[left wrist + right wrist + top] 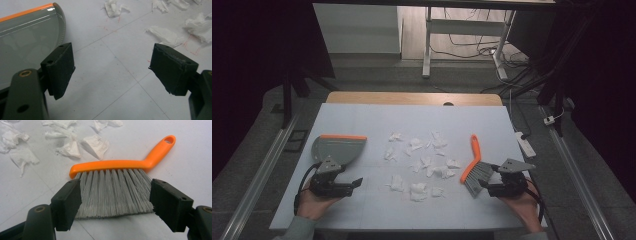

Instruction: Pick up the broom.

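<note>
Paper scraps (422,167) lie scattered over the middle of the white bench (377,117); everything else is placed here against that litter. A grey dustpan (337,150) with an orange lip rests flat to its left, and a brush (474,167) with an orange handle and grey bristles lies to its right, handle pointing away from the person.

The left hand-held gripper (354,182) sits just on the person's side of the dustpan, its jaws spread wide with only bare bench between them; in the left gripper view the dustpan's rim (61,30) is beside one jaw, apart from it. The right hand-held gripper (116,205) also stands wide open, its jaws either side of the bristle end, not pressing on it, so nothing is held.

Risks, as a judgement: closing on the bristles rather than the stiff orange back would give a soft, slipping hold, and the brush could twist or drop once lifted. The dustpan lies flat, so a jaw has to get around its edge; a poor bite may push it across the smooth surface. The scraps are light, and a fast sweep could flick them past the dustpan's lip or off the bench.

No brand, label or readable writing appears; only faint red pen marks (190,47) near some scraps.
</note>
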The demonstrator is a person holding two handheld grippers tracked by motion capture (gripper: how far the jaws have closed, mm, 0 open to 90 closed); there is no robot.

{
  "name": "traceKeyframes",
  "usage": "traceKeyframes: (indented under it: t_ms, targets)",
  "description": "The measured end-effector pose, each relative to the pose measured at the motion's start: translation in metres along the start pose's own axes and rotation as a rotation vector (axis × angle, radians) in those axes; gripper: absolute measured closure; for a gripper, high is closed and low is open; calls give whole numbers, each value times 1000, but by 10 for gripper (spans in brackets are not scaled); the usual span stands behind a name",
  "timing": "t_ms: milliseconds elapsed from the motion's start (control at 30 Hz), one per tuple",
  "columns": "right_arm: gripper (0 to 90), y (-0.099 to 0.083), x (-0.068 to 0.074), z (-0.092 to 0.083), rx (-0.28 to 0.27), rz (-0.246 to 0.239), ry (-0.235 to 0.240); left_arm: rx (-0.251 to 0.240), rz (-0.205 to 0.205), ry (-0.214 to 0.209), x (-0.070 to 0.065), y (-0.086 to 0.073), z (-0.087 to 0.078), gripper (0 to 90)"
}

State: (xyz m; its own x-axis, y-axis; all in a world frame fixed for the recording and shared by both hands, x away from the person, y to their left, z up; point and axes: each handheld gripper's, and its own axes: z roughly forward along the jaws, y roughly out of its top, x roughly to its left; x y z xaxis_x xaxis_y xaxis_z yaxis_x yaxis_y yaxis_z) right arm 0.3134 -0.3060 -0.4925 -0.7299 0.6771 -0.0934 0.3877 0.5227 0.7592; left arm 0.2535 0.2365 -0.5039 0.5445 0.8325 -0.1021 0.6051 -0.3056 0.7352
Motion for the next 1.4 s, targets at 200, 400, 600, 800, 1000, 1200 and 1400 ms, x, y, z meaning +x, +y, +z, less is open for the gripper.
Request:
traceKeyframes:
  t_ms: [200, 400, 600, 800, 1000, 1200, 1400]
  targets:
    - [265, -1, -1, -1, 2, 11, -7, -11, -11, 0, 2, -1, -1, 204]
    - [277, 0, 2, -2, 1, 9, -12, -13, -13, 8, 2, -1, -2, 207]
    - [285, 1, 3, -2, 1, 9, -12, -24, -19, 18, 3, -2, -3, 209]
    - [295, 4, 8, -3, 1, 24, 6, -29, -13, 28, 0, -2, -4, 210]
    - [294, 15, 18, -2, 39, 14, -9, -21, 8, 16, 0, -2, -1, 211]
    - [295, 31, 15, -3, 55, 22, -12, -25, 10, 15, -2, -2, -1, 210]
    - [319, 50, 12, -3, 69, 42, -32, -19, 8, 26, -3, -2, 1, 209]
